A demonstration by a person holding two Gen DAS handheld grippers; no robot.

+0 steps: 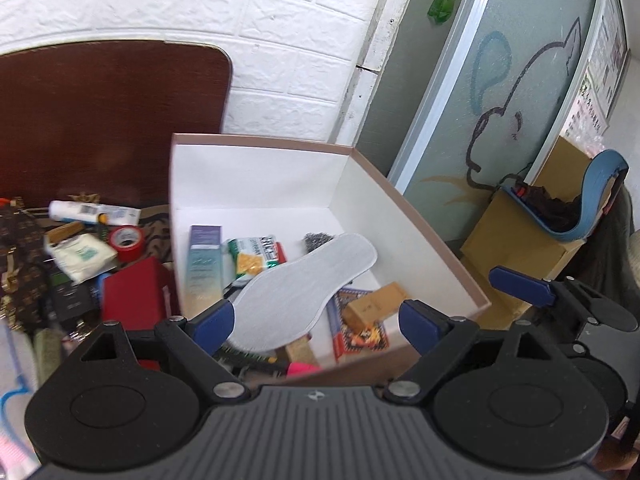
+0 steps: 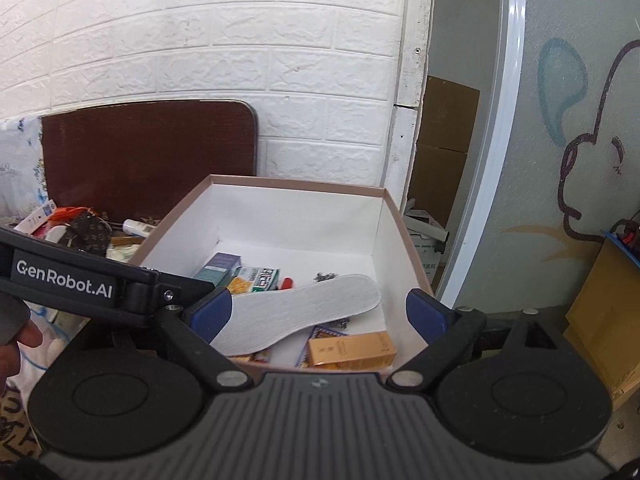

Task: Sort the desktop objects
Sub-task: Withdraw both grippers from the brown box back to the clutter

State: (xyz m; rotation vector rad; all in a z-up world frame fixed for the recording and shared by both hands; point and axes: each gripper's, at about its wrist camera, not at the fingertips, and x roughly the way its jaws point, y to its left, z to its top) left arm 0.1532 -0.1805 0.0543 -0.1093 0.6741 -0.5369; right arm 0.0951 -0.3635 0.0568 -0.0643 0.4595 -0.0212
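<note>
An open cardboard box [image 1: 260,141] with a white inside stands by the wall and holds a grey-white insole [image 1: 304,284], a purple and teal carton [image 1: 202,264], a green snack packet [image 1: 256,254] and a tan carton [image 1: 374,306]. My left gripper [image 1: 316,322] hovers open over the box's near edge, nothing between its blue pads. My right gripper [image 2: 318,314] hangs open beside it over the same box [image 2: 296,183], above the insole [image 2: 296,308] and an orange carton [image 2: 352,350]. Neither gripper touches anything.
Loose clutter lies left of the box: a red tape roll [image 1: 127,242], a white tube [image 1: 92,212], a tissue pack [image 1: 82,256] and a red box [image 1: 136,296]. A brown board [image 1: 112,120] leans on the brick wall. A cardboard carton [image 1: 520,236] stands right, by a glass door [image 1: 500,100].
</note>
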